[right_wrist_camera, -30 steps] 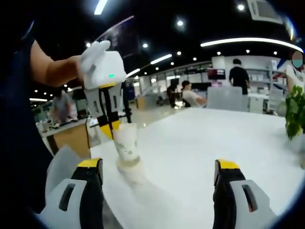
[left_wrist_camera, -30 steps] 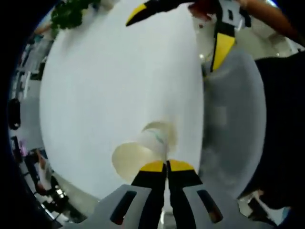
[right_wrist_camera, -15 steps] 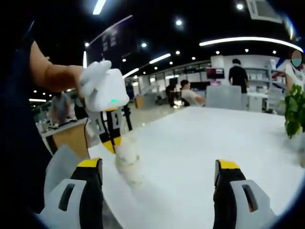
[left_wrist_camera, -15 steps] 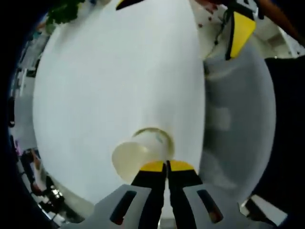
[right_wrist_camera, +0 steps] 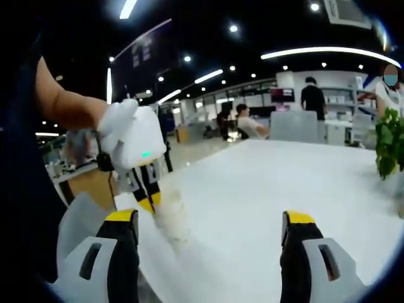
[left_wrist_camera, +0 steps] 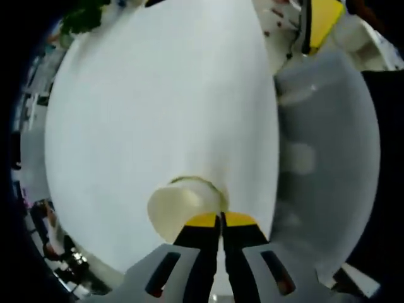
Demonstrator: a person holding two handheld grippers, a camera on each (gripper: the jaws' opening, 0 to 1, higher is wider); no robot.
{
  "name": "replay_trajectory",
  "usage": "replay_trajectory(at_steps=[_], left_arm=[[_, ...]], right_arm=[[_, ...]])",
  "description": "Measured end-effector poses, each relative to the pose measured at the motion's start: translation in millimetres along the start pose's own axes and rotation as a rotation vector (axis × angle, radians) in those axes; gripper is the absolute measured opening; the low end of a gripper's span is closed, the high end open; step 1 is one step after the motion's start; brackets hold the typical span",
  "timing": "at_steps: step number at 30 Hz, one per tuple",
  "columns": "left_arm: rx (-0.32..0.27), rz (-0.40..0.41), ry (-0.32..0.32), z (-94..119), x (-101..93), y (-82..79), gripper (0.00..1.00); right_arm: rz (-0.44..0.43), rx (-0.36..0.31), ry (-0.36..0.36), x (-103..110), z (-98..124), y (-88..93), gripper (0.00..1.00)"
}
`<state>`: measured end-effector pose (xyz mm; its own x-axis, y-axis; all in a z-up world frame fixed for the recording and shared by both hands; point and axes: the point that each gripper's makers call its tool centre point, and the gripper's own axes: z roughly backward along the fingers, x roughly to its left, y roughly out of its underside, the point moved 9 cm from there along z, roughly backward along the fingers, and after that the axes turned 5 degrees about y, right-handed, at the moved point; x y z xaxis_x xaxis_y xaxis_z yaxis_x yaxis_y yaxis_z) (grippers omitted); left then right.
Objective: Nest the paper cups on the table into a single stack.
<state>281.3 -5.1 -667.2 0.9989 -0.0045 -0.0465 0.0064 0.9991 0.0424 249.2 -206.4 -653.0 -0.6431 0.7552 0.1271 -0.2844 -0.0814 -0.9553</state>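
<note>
Left gripper view: left gripper (left_wrist_camera: 220, 218) rises from 6 o'clock, its yellow-tipped fingers (left_wrist_camera: 203, 220) pressed together on the rim of a paper cup (left_wrist_camera: 180, 208). Cup sits just past the tips at approx 7 o'clock of centre, mouth turned toward the camera, base end pointing away over the counter (left_wrist_camera: 158, 107). Whether it touches the counter can't be told. Counter is white and rounded, w/ its edge running down the 3 o'clock side. Beyond that edge, a grey chair (left_wrist_camera: 328, 145). At 1 o'clock, a yellow finger tip of the right gripper (left_wrist_camera: 322, 19) pokes in from the top. A plant (left_wrist_camera: 85, 16) at 11 o'clock, far end of the counter.

Right gripper view: right gripper (right_wrist_camera: 208, 221) comes up from 6 o'clock w/ fingers (right_wrist_camera: 123, 221) spread wide, nothing between them. Left gripper (right_wrist_camera: 148, 202) enters at 9 o'clock, a white box body held by a gloved hand (right_wrist_camera: 117, 117), pointing down, fingers closed on the cup (right_wrist_camera: 172, 218). Cup is blurred; it is at the near counter (right_wrist_camera: 265, 183) edge, approx 8 o'clock of centre, betw the right gripper's fingers in the picture but farther off. Grey chair (right_wrist_camera: 76, 221) at 8 o'clock beside the counter edge. Plant (right_wrist_camera: 388, 142) at 3 o'clock. Office bkgd: ceiling lights, people (right_wrist_camera: 312, 98) seated and standing at 1 o'clock.
</note>
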Motion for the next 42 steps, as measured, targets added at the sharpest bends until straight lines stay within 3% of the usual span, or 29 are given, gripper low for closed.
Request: replay_trajectory(at_steps=[12, 24, 30, 33, 37, 42], left_arm=[[-0.024, -0.037, -0.039, -2, -2.4, 0.1, 0.04], [-0.115, -0.047, -0.145, 7, 6.9, 5.7, 0.38], [-0.159, -0.024, -0.166, 10, 10.0, 7.2, 0.46], [-0.174, -0.018, -0.155, 11, 9.5, 9.6, 0.54], [-0.199, 0.0, -0.135, 15, 7.8, 12.7, 0.54], [-0.318, 0.072, -0.093, 24, 7.2, 16.8, 0.62]], right_arm=[[0.001, 0.0, -0.007, 4, -2, -1.5, 0.92], [-0.025, -0.026, -0.001, 4, -2, -5.9, 0.91], [-0.024, -0.029, -0.001, 4, -2, -9.1, 0.91], [-0.021, -0.031, -0.001, 4, -3, -9.9, 0.91], [-0.02, -0.033, -0.003, 5, -3, -11.1, 0.91], [-0.019, -0.038, -0.002, 5, -3, -13.3, 0.91]])
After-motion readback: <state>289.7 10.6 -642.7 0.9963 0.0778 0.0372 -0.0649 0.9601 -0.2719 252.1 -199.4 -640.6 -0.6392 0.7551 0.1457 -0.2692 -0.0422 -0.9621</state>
